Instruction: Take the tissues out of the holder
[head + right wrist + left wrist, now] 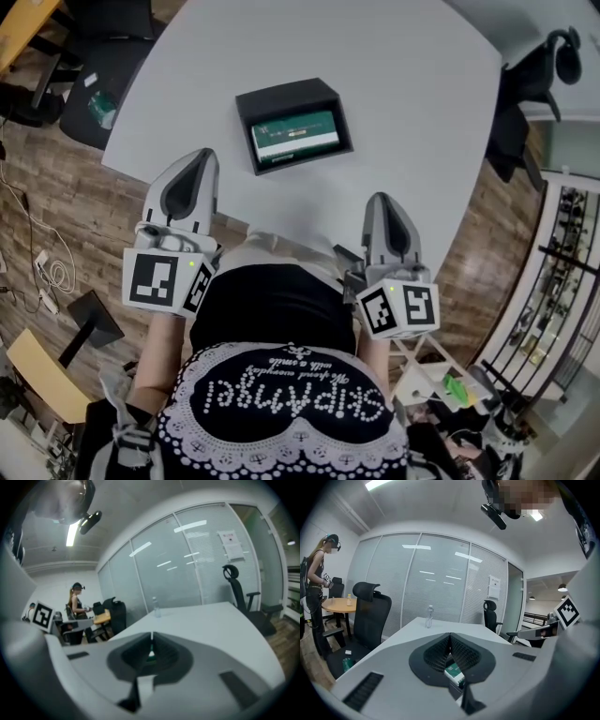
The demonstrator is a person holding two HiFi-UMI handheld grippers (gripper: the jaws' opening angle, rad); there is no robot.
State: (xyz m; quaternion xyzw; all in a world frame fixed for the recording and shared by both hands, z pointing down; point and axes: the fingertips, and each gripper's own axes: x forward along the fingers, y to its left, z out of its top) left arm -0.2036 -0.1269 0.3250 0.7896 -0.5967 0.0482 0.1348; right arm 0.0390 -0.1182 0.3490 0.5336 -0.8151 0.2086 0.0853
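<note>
Grey left claw: closed, empty | right claw: closed, empty

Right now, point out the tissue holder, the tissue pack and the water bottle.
tissue holder (281, 97), head view, its black far wall.
tissue pack (294, 137), head view, green top face.
water bottle (429, 617), left gripper view, its clear body.

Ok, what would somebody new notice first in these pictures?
A black holder with a green tissue pack in it sits near the middle of the white table. At the table's near edge the left hand-held gripper and the right hand-held gripper point toward it, jaws together, both empty.
</note>
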